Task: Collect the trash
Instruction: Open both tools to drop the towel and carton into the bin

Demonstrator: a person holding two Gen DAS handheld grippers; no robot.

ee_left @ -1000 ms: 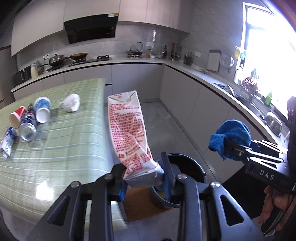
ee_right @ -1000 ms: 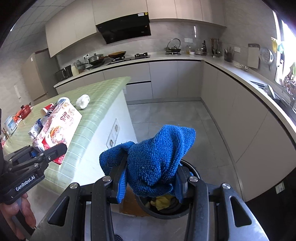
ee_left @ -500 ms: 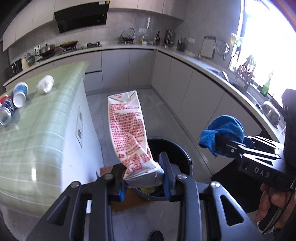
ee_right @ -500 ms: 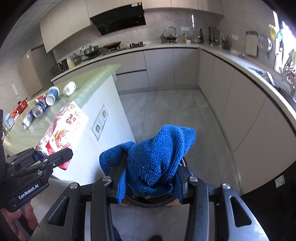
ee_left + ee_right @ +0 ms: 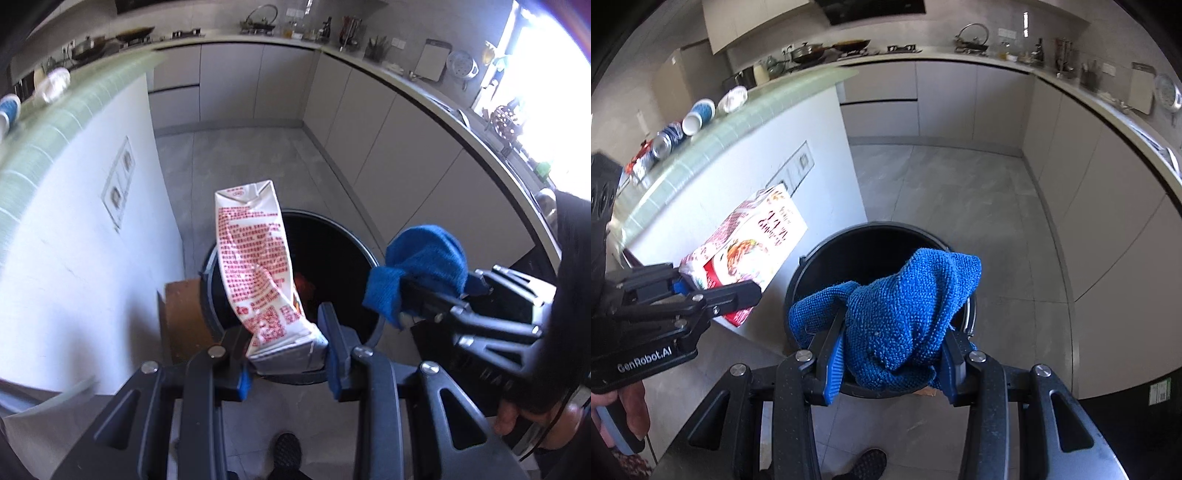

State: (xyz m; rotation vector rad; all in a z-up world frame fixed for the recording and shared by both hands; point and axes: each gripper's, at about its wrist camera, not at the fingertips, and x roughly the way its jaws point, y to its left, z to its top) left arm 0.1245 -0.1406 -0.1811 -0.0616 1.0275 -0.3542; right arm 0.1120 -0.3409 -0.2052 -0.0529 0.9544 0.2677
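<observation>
Here the left gripper (image 5: pixel 286 354) is clamped on the base of a crumpled milk carton (image 5: pixel 258 266), which sticks up over the mouth of the black trash bin (image 5: pixel 364 254) on the floor. The right gripper (image 5: pixel 890 362) is squeezed on a bunched blue cloth (image 5: pixel 905 317) above the same bin. Only the left view shows something orange, perhaps a wrapper, down in the bin. Only the right view shows the can (image 5: pixel 663 144) and paper cup (image 5: pixel 698 116) on the green-tiled counter (image 5: pixel 753 114).
</observation>
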